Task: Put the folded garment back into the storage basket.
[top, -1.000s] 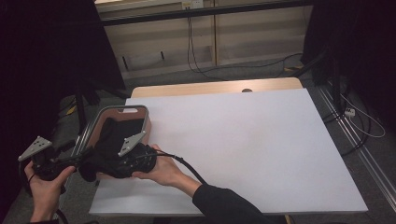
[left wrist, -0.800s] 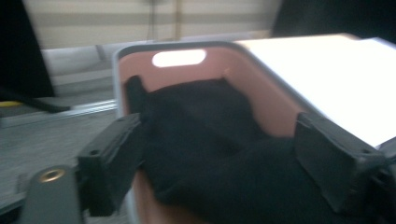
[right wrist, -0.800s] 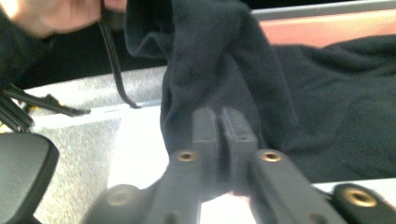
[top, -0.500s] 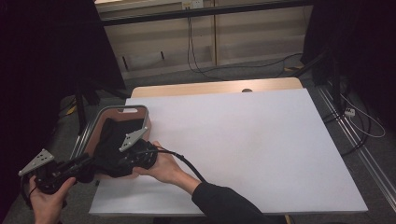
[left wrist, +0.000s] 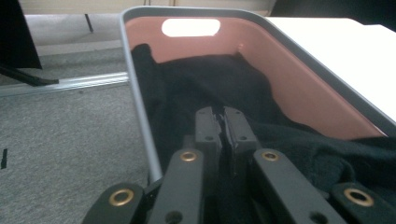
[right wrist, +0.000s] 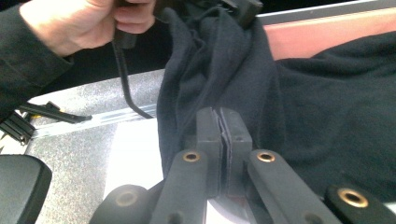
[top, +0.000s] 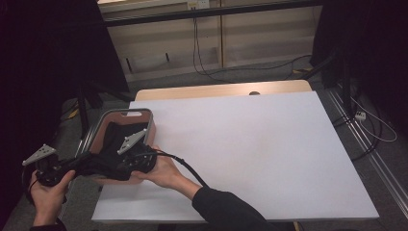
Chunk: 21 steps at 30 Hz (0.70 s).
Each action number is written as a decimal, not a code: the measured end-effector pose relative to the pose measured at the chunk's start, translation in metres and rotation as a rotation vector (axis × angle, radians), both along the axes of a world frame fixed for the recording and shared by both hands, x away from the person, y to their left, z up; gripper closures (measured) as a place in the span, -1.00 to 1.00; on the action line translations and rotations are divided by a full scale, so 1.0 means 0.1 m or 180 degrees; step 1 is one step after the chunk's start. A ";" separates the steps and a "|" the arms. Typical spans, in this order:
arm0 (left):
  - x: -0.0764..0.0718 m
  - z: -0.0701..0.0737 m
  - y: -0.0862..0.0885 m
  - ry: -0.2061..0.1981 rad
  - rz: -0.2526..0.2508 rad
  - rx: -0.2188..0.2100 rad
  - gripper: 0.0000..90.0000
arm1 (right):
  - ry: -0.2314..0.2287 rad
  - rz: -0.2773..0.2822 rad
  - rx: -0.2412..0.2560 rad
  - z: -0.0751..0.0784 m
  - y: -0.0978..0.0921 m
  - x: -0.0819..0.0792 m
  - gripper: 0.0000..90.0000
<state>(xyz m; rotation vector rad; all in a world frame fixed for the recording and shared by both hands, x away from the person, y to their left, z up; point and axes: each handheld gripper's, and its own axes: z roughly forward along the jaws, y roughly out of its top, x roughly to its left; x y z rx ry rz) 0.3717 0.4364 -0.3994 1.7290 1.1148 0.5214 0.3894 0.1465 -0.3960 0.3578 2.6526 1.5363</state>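
High view: pink plastic basket with grey rim and handle slot (top: 144, 115), at the near left corner of the white table top (top: 250, 154). Black fleece garment (top: 113, 139), lying in the basket, one edge drawn over its near rim. Left gripper (left wrist: 223, 122), jaws pressed together on that cloth. Right gripper (right wrist: 219, 122), beside the basket's near rim, jaws likewise clamped on a garment fold.

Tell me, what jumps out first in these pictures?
A pink basket with a grey rim sits at the left edge of the white table, stuffed with a black garment. Both hand-held grippers, left gripper and right gripper, are pinched shut on that dark cloth, stretching a stretch of it out over the basket's near end.
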 end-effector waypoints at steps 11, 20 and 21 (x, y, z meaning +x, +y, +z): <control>0.15 -0.04 -0.09 0.0168 -0.0142 0.0201 0.89 | 0.0071 -0.0043 -0.0154 -0.05 -0.02 0.15 0.95; 0.14 -0.13 -0.14 0.0229 -0.0207 0.0393 0.88 | 0.0008 -0.0109 -0.0234 -0.09 -0.07 0.20 0.94; 0.14 -0.13 -0.14 0.0228 -0.0196 0.0393 0.88 | 0.0009 -0.0115 -0.0249 -0.10 -0.06 0.21 0.94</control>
